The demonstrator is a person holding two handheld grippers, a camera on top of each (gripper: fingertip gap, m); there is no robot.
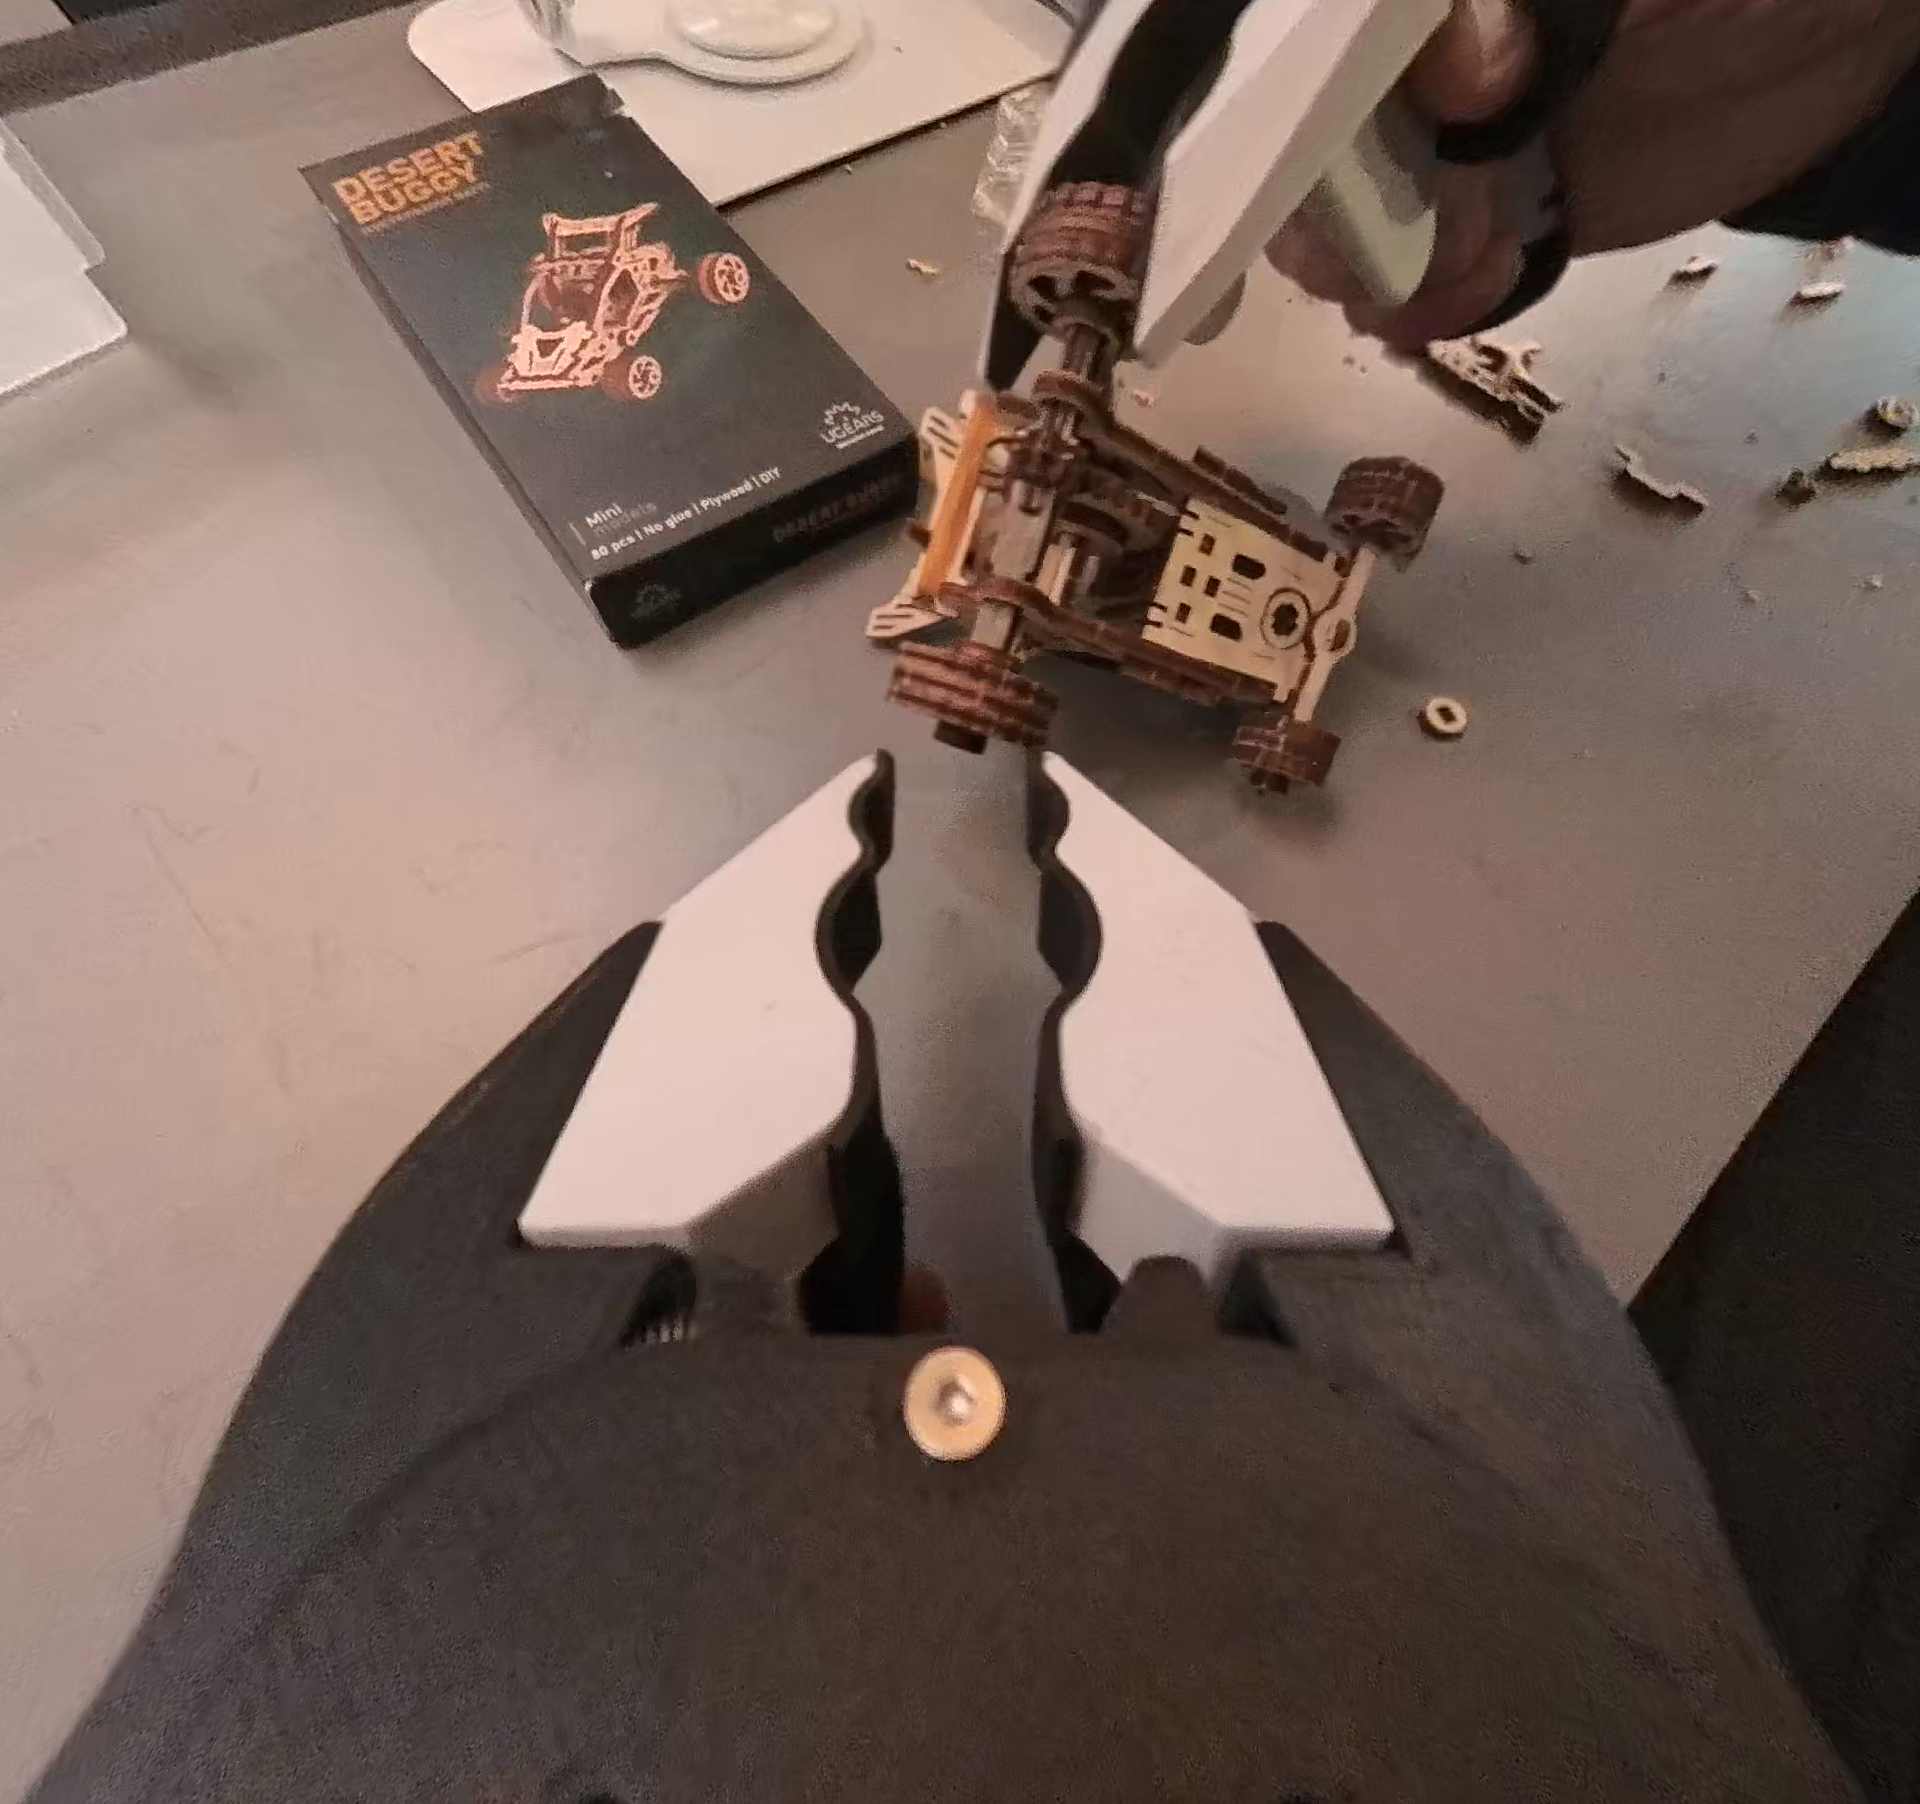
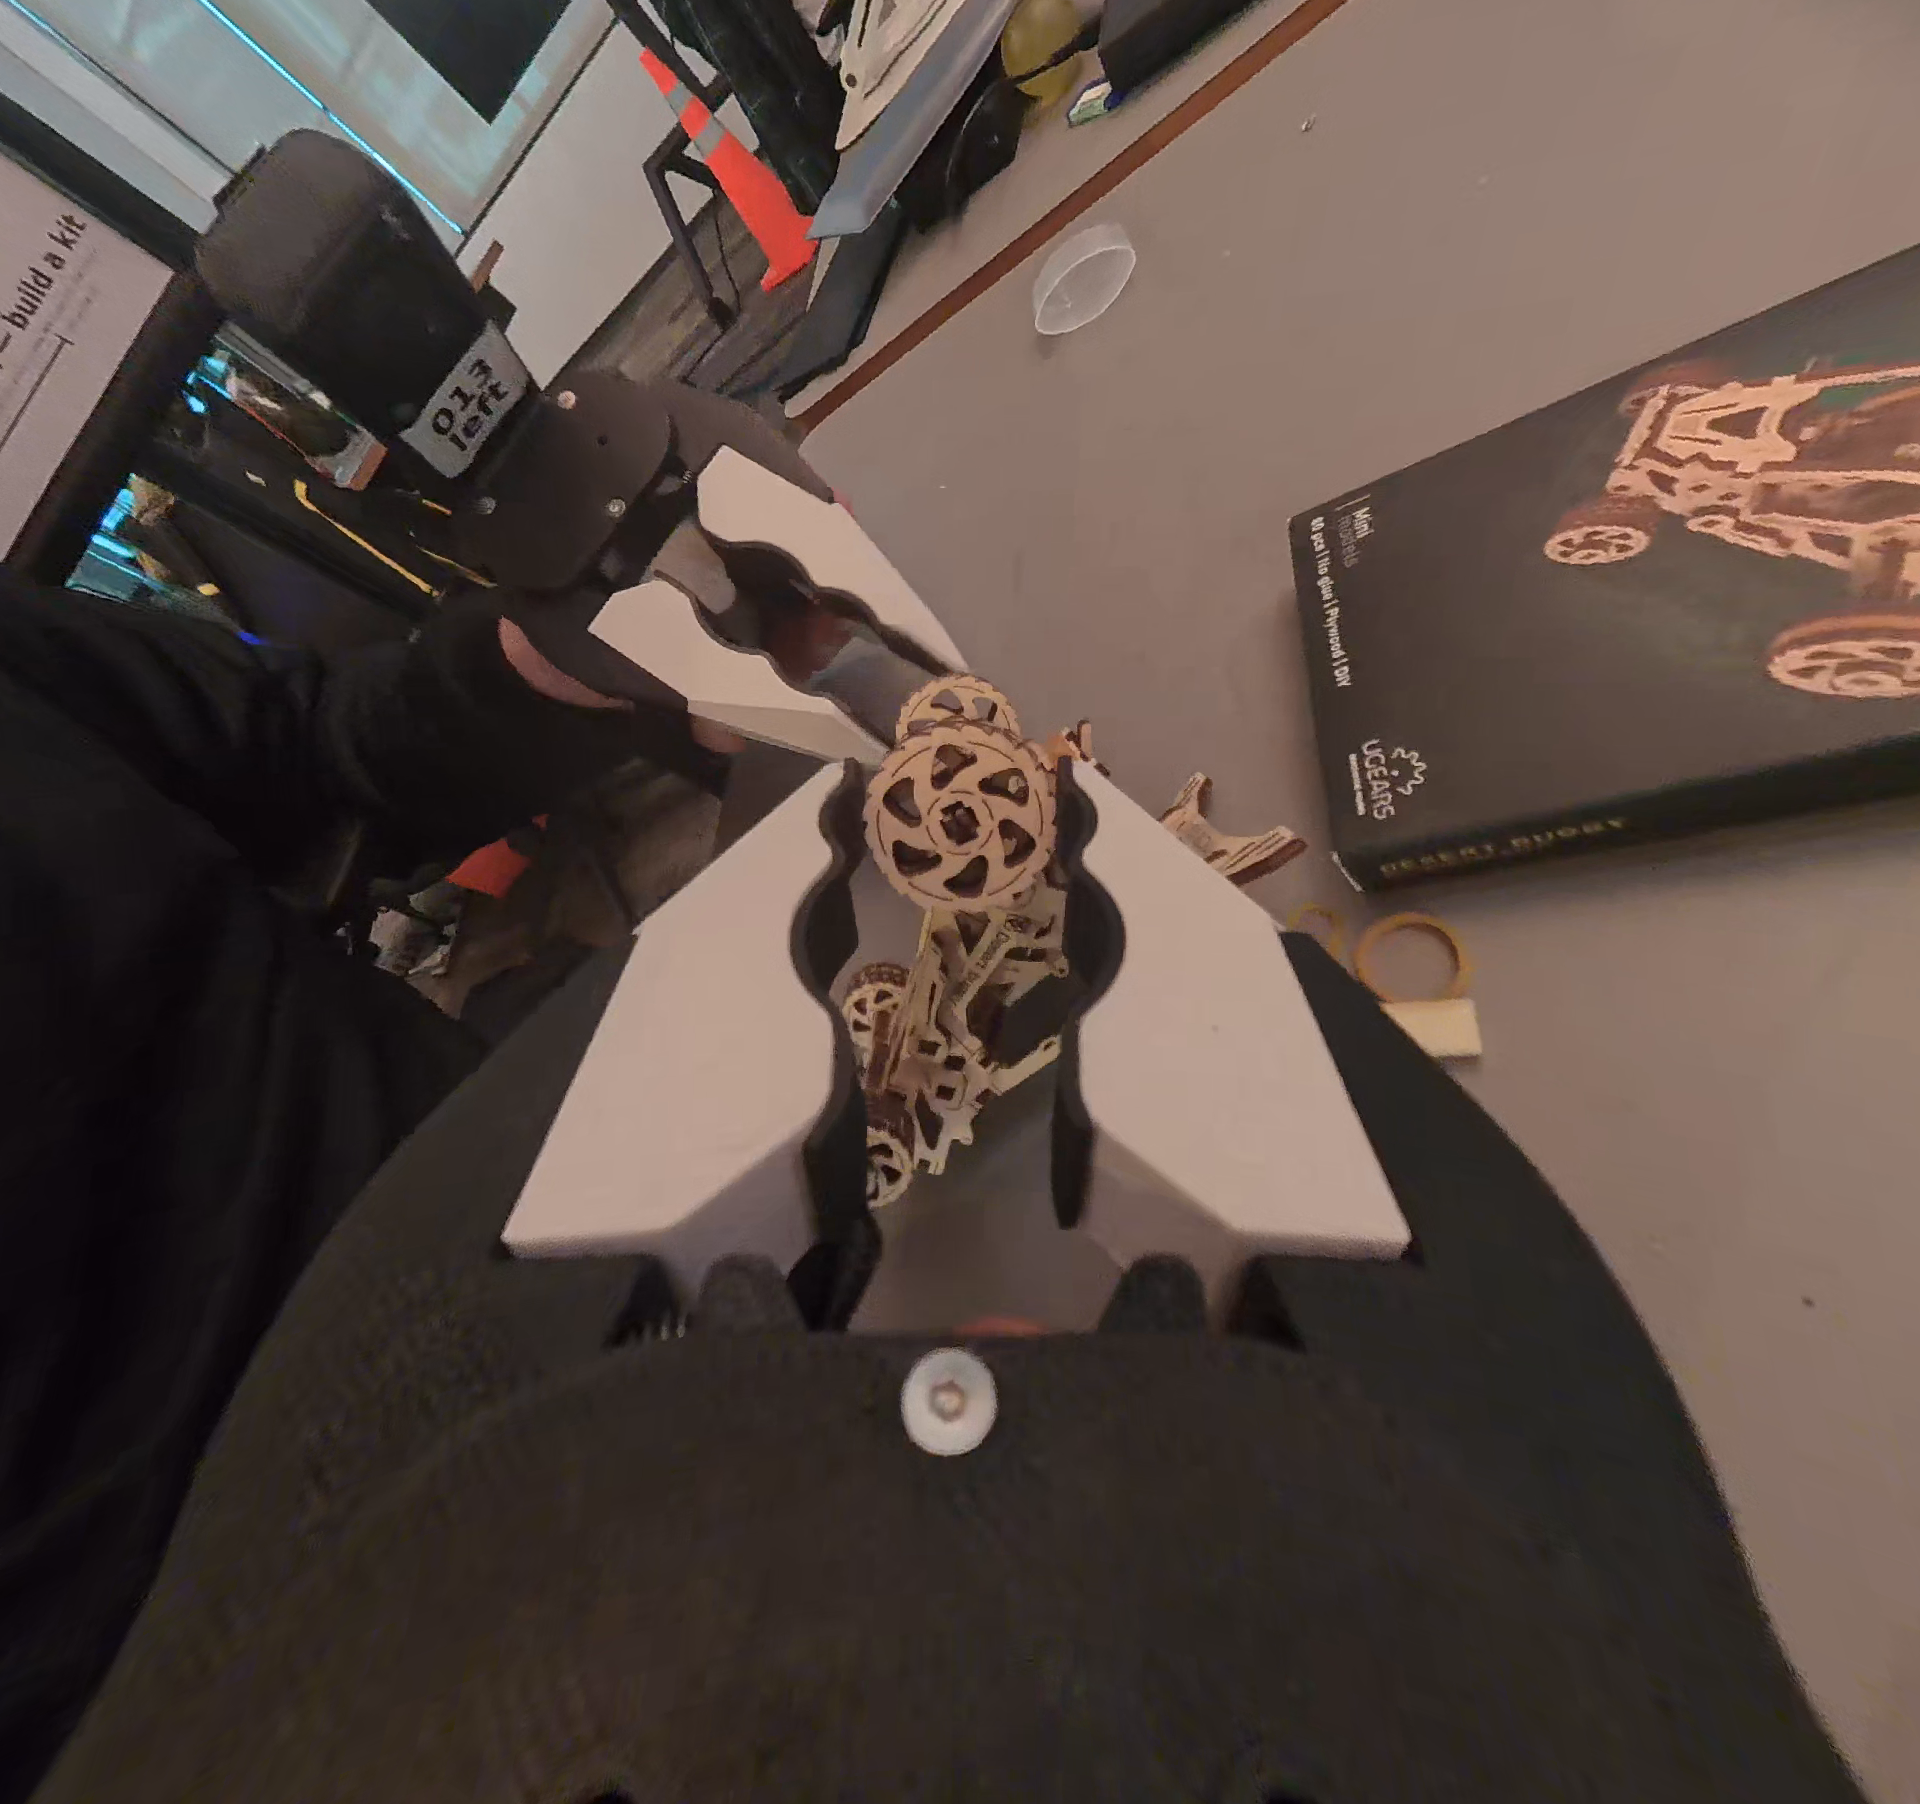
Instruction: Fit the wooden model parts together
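We hold the right gripper [image 2: 961,824] pinched on a wheel [image 1: 1081,253] of the wooden buggy model [image 1: 1132,559], which hangs tilted just above the grey table [image 1: 416,819]; our left gripper [image 1: 961,778] has its jaws parted a little, holding nothing, just short of another wheel; the dark kit box [image 1: 603,372] lies shut beside the model; wood scraps [image 1: 1662,481] lie scattered beyond.

The small pale wooden buggy model [image 2: 961,975] is mostly hidden between the right gripper's white fingers [image 2: 675,1058]. The dark cardboard kit box [image 2: 1621,632], right of them, runs off the frame edge.
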